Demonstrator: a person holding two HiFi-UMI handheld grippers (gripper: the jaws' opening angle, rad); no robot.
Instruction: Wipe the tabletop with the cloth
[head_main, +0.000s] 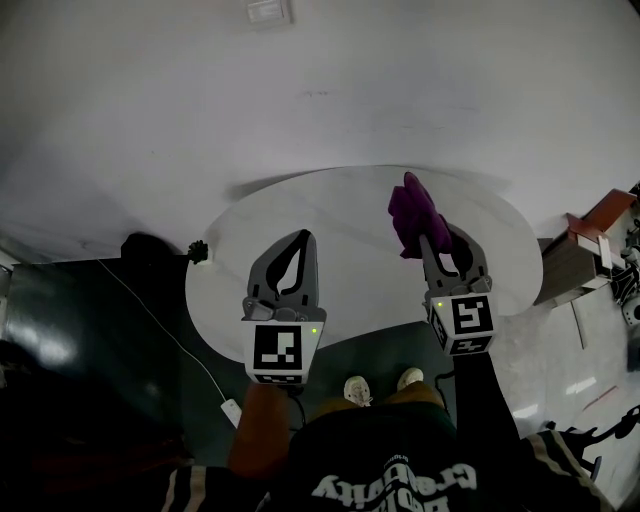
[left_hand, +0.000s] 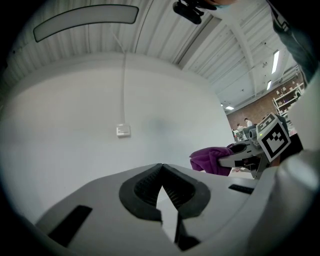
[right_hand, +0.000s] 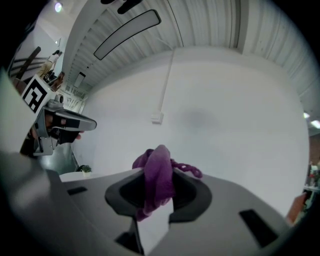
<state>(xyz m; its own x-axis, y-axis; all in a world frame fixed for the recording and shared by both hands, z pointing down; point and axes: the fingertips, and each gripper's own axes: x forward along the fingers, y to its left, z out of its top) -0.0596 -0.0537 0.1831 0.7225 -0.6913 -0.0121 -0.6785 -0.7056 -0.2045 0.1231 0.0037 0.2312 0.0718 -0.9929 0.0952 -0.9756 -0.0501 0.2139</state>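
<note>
**Fig. Cloth held above the tabletop, wiping stroke not yet begun.**
My right gripper (head_main: 436, 245) is clamped on the purple cloth (head_main: 415, 215), which bunches up out of its jaws over the far right part of the round white tabletop (head_main: 340, 200). As far as I can judge it is clear of the surface. My left gripper (head_main: 303, 238) hovers over the tabletop's near middle, jaws closed tip to tip on nothing. I take this as the approach step: next I should tilt the right gripper down until the cloth presses flat, then sweep (minding the small plant (head_main: 198, 250) at the tabletop's left edge).
</note>
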